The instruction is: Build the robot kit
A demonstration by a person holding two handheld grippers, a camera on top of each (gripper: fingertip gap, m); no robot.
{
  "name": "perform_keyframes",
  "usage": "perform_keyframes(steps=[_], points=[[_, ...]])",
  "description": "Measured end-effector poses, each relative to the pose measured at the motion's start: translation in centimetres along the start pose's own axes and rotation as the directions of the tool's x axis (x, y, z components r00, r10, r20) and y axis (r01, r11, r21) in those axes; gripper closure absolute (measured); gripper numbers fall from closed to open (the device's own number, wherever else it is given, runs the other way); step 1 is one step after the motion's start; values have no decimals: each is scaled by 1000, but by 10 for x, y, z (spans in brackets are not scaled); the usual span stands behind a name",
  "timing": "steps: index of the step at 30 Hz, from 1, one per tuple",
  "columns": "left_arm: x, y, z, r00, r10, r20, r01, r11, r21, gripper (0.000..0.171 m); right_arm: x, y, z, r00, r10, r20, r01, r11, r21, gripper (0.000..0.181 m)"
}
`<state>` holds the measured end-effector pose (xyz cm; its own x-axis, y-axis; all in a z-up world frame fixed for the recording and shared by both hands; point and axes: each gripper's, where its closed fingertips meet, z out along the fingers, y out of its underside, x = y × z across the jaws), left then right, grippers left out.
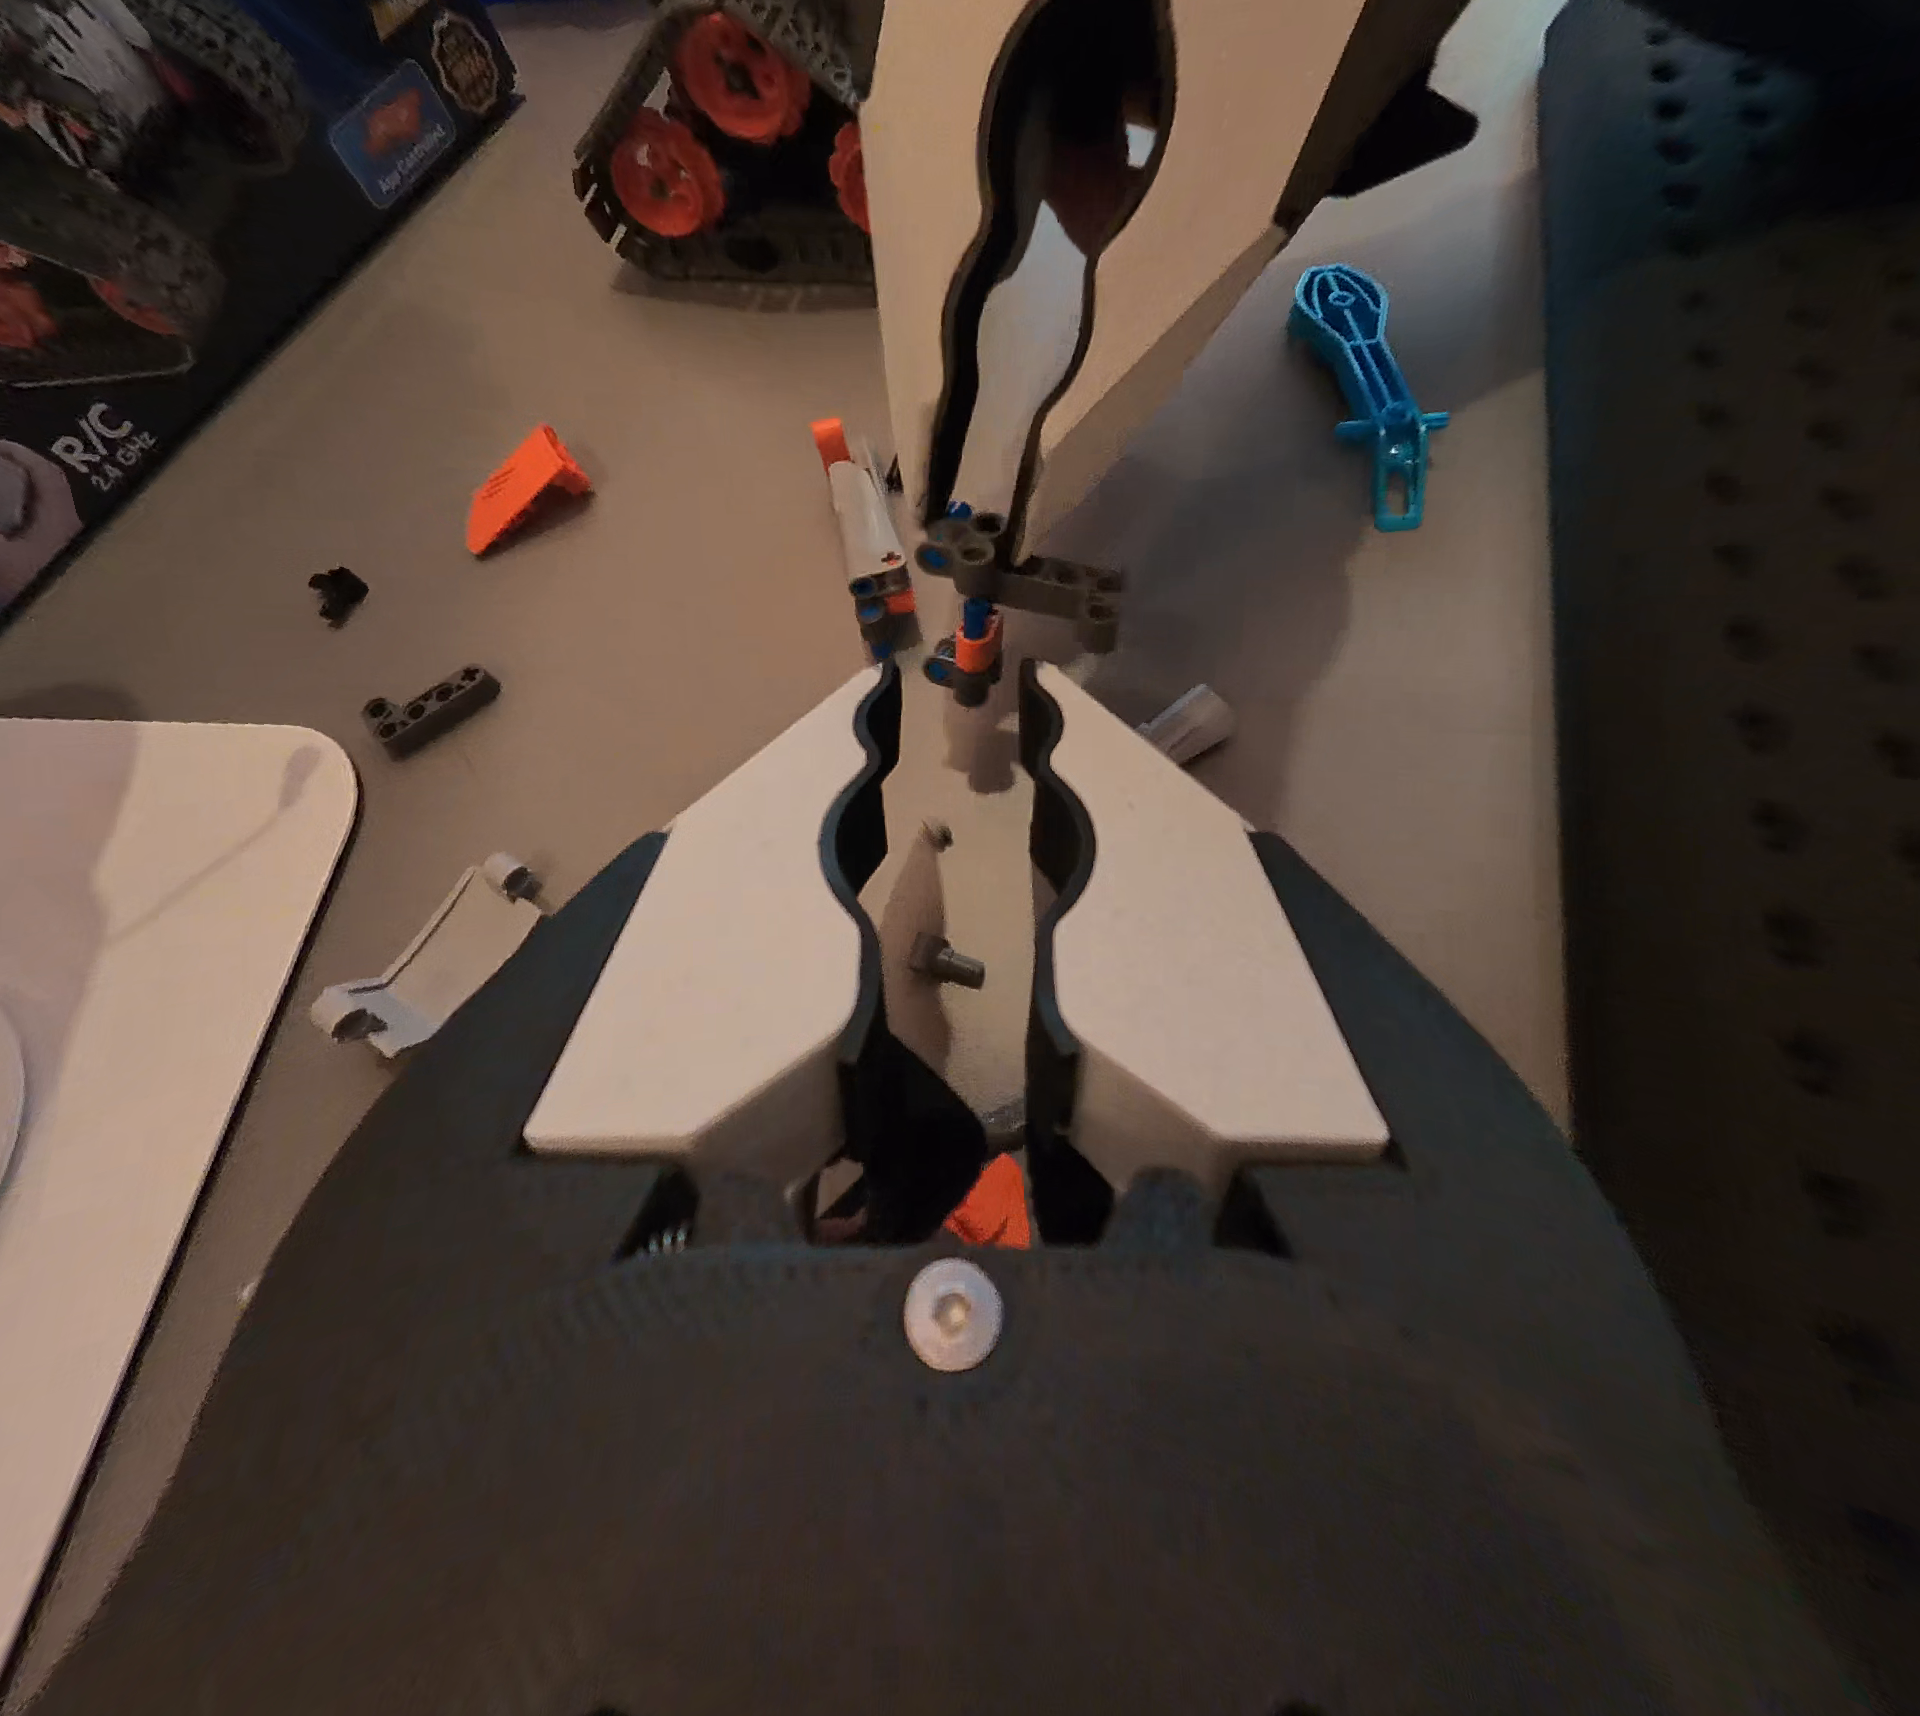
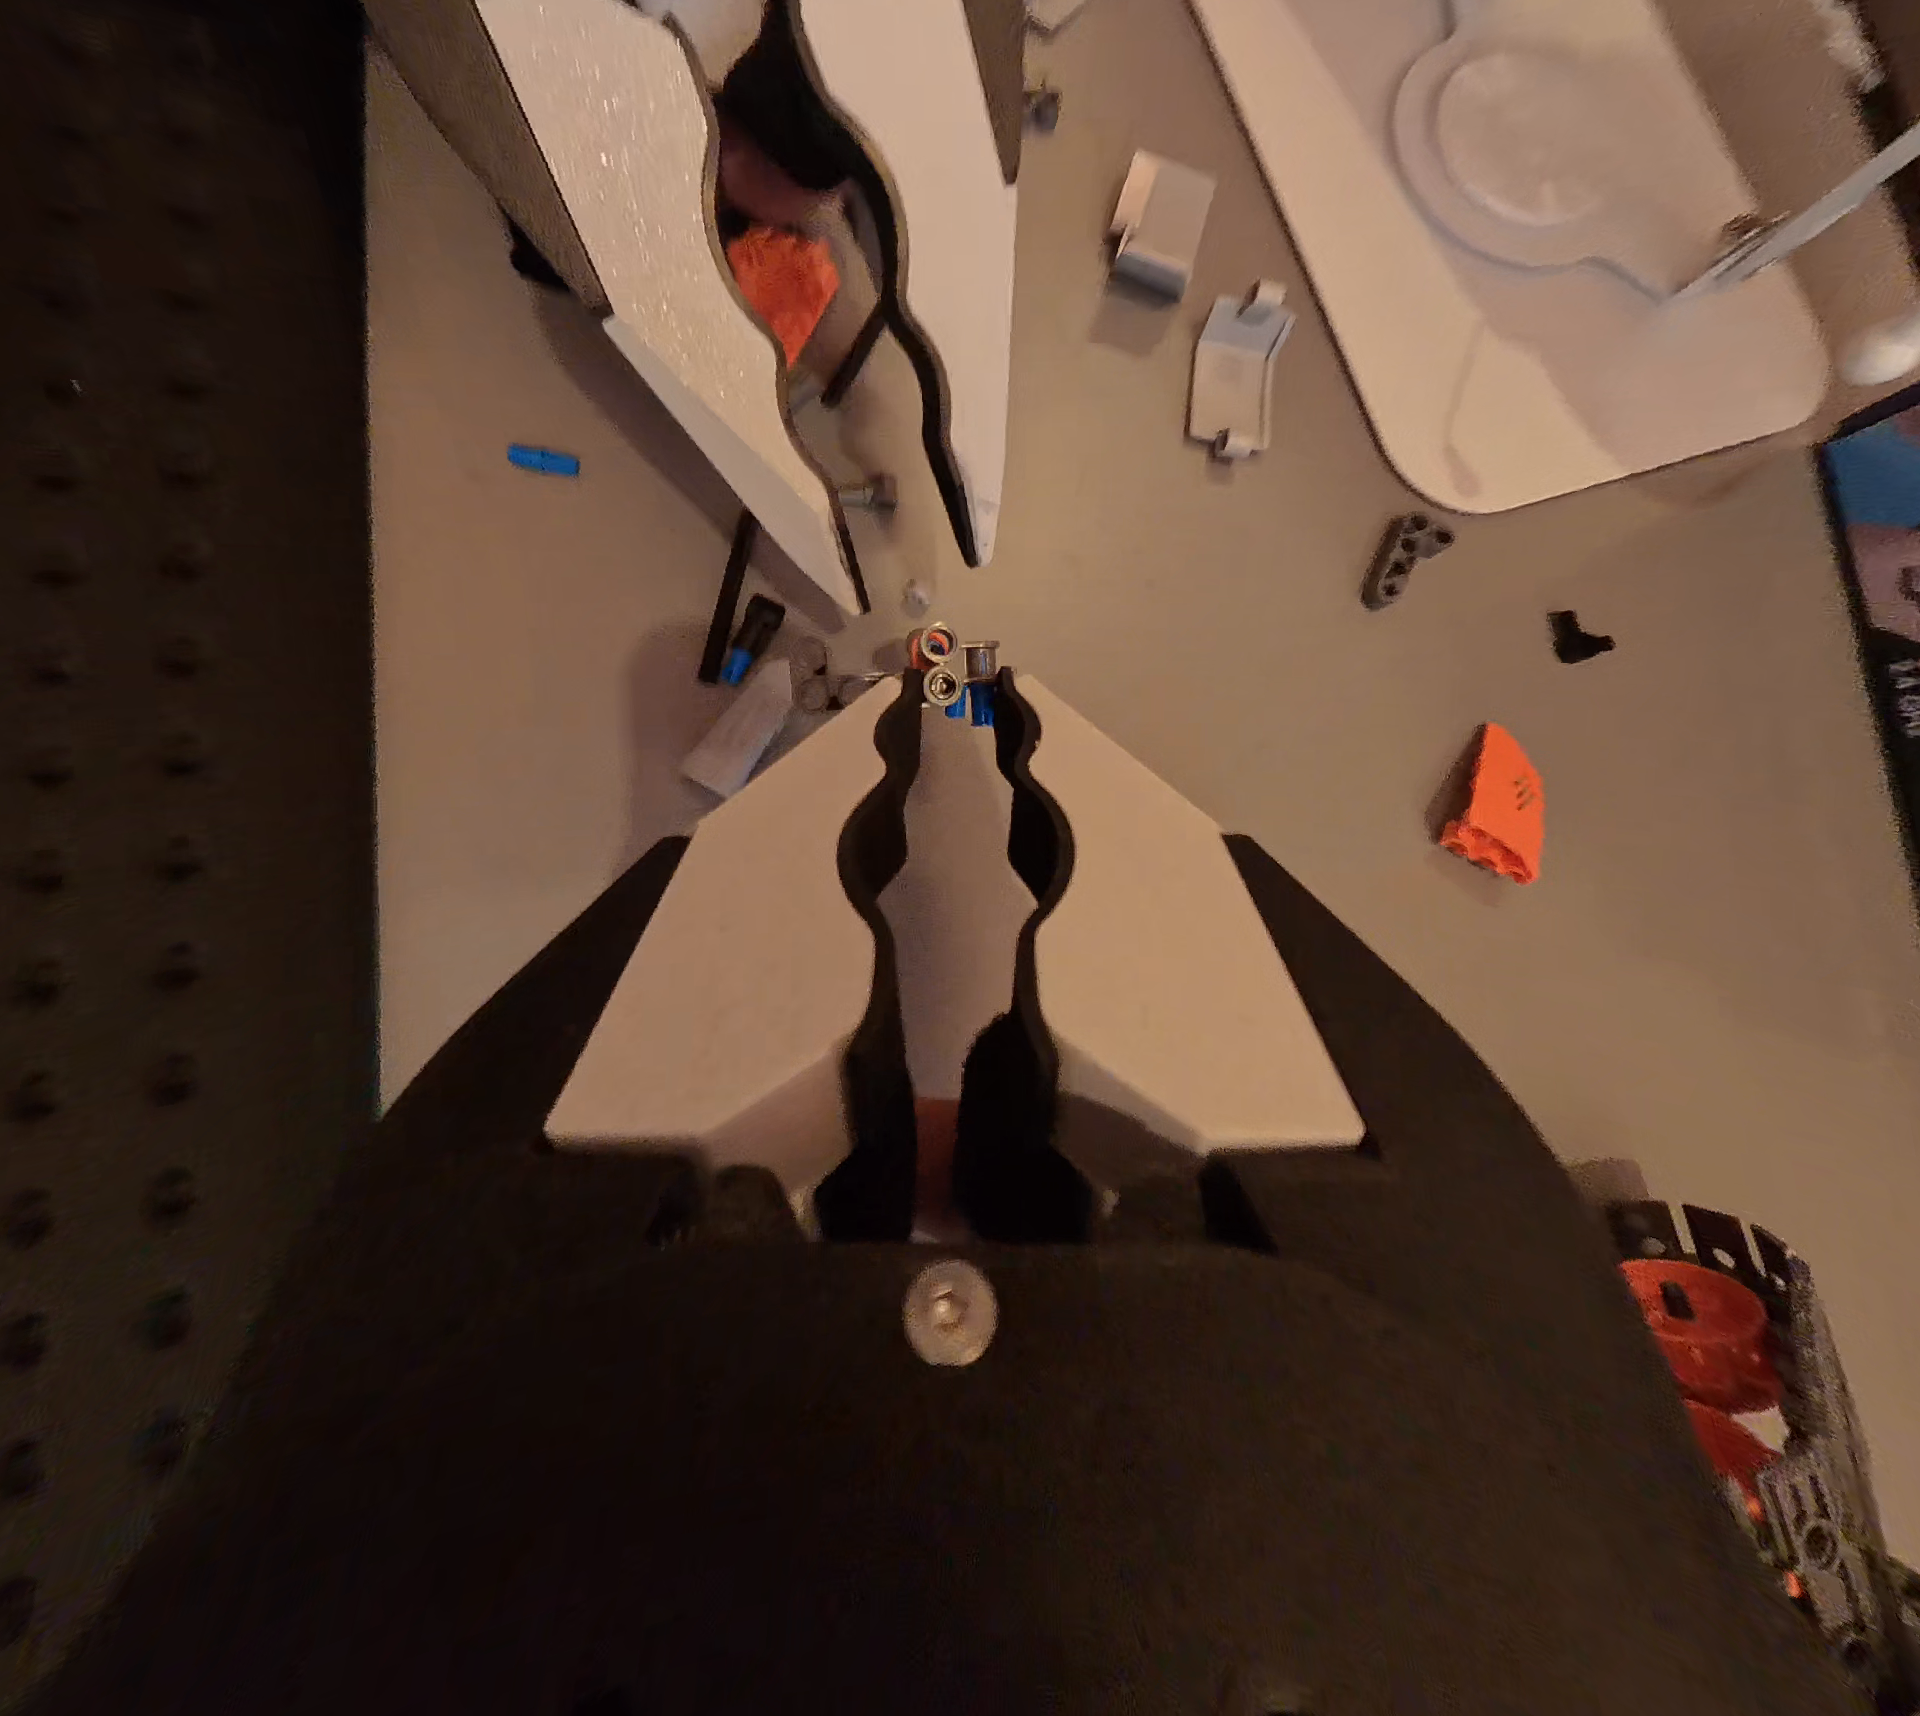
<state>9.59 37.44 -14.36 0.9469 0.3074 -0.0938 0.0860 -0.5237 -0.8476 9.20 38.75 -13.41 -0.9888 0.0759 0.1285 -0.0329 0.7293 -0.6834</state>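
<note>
My right gripper [image 2: 958, 679] is shut on a small building-toy assembly [image 2: 943, 660] of grey connectors, blue pins and an orange piece, held just above the beige table. In the left wrist view the right gripper [image 1: 971, 513] comes down from the top with the assembly [image 1: 966, 591] hanging at its tips. My left gripper [image 1: 961, 679] is open and empty, its tips on either side of the assembly's orange lower end without gripping it. It shows in the right wrist view [image 2: 920, 586] reaching in from the top. A white and orange piece [image 1: 868, 523] lies beside them.
A tracked toy vehicle with orange wheels [image 1: 727, 139] and its box [image 1: 208, 108] stand at the back. Loose parts lie about: orange wedge [image 1: 525, 487], grey beam [image 1: 428, 708], black bit [image 1: 338, 594], blue tool [image 1: 1361, 388], white panels [image 2: 1236, 378]. A white tray [image 2: 1299, 56] is nearby, a dark studded surface [image 1: 1714, 627] alongside. The tips of both grippers are at nearly the same place.
</note>
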Motion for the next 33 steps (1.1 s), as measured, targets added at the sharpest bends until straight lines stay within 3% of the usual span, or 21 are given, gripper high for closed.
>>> perform_keyframes(steps=[9, 16, 33], points=[[10, 23, 19, 996, 67, -52, -73, 989, -126, 153, -6, 15, 20, 994, -48, 96, 62, 987, -151, 170], [13, 32, 25, 996, 75, -58, -84, 979, -183, 165, -11, 11, 24, 991, -45, 123, 58, 992, -109, 170], [13, 32, 25, 996, 58, -70, -70, 980, -187, 165, -14, 16, 27, 985, -127, 120, 142, 981, -129, 169]])
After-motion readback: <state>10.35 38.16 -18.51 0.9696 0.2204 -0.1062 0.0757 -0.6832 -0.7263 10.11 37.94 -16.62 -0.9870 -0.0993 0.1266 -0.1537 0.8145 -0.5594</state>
